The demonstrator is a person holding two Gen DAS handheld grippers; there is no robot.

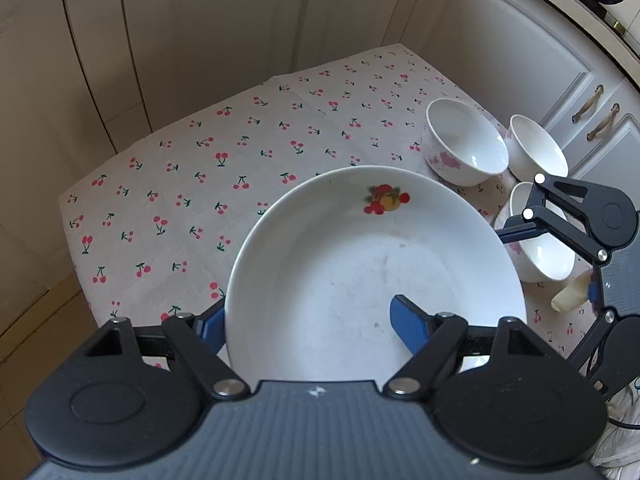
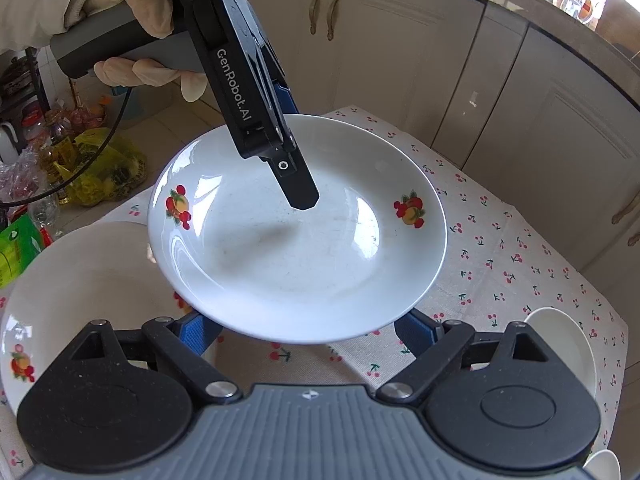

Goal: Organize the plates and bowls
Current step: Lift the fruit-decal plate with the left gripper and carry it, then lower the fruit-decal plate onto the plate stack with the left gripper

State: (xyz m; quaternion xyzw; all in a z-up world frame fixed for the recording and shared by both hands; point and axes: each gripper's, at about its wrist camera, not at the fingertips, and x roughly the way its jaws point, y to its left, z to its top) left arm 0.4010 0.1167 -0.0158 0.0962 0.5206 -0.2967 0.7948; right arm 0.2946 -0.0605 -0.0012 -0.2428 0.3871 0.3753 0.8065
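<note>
My left gripper [image 1: 310,326] is shut on the rim of a white deep plate [image 1: 372,264] with fruit prints and holds it above the cherry-print tablecloth [image 1: 240,160]. In the right wrist view the same plate [image 2: 296,248] hangs in the air with the left gripper's finger [image 2: 298,188] over its inside. My right gripper [image 2: 308,332] is open, its blue pads below the plate's near rim, empty. A second fruit-print plate [image 2: 76,296] lies on the table at the left. Three white bowls with pink flowers [image 1: 466,142], [image 1: 538,148], [image 1: 540,256] stand at the right.
Cream cabinet doors [image 1: 520,60] surround the table on the far and right sides. Bags and bottles [image 2: 80,160] lie on the floor beyond the table's left edge. A bowl rim [image 2: 568,344] shows at the right in the right wrist view.
</note>
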